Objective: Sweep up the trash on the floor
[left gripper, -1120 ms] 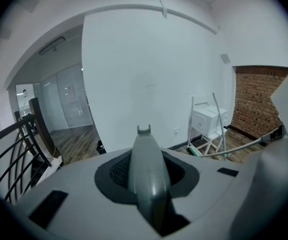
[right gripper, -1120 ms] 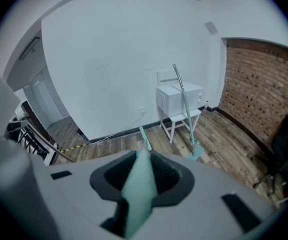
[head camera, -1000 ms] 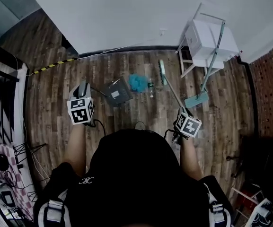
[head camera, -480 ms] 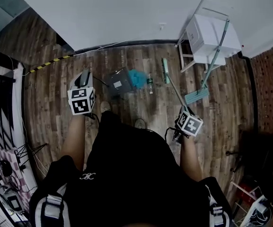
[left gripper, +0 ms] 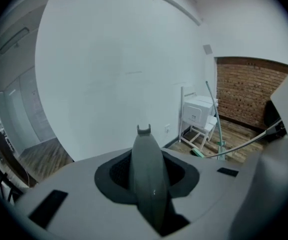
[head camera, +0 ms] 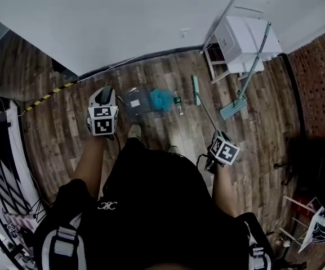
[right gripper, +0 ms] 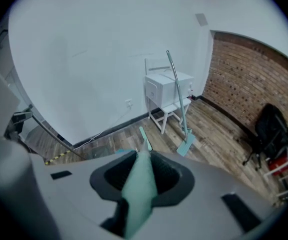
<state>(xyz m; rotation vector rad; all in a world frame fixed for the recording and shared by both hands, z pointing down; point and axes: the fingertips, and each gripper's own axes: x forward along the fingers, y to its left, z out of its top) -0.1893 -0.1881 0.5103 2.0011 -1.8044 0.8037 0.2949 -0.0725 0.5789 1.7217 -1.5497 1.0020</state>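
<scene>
Left hand-held gripper point(head camera: 103, 101) is clamped on the grey dustpan handle point(left gripper: 146, 171), jaws snug on both sides. The right hand-held gripper point(head camera: 219, 139) is closed round the pale green broom handle point(right gripper: 140, 186).

Out on the wooden floor point(head camera: 66, 122), the dustpan point(head camera: 134, 101) sits by the wall. The blue trash point(head camera: 161, 99) lies right against its side, a small bottle point(head camera: 177, 101) is just beyond, and the broom head point(head camera: 195, 90) comes after that.

Both tools look light and stiff, I'd say. But each is gripped at the far end of a long pole, so the working ends will likely swing and twist easily. The blue heap looks soft and crumpled and should drag. The bottle may roll away.

I can't tell which way the pan's mouth faces, or whether the blue stuff is already inside it. The person's body hides the floor near the feet, and neither gripper view shows the pan.
</scene>
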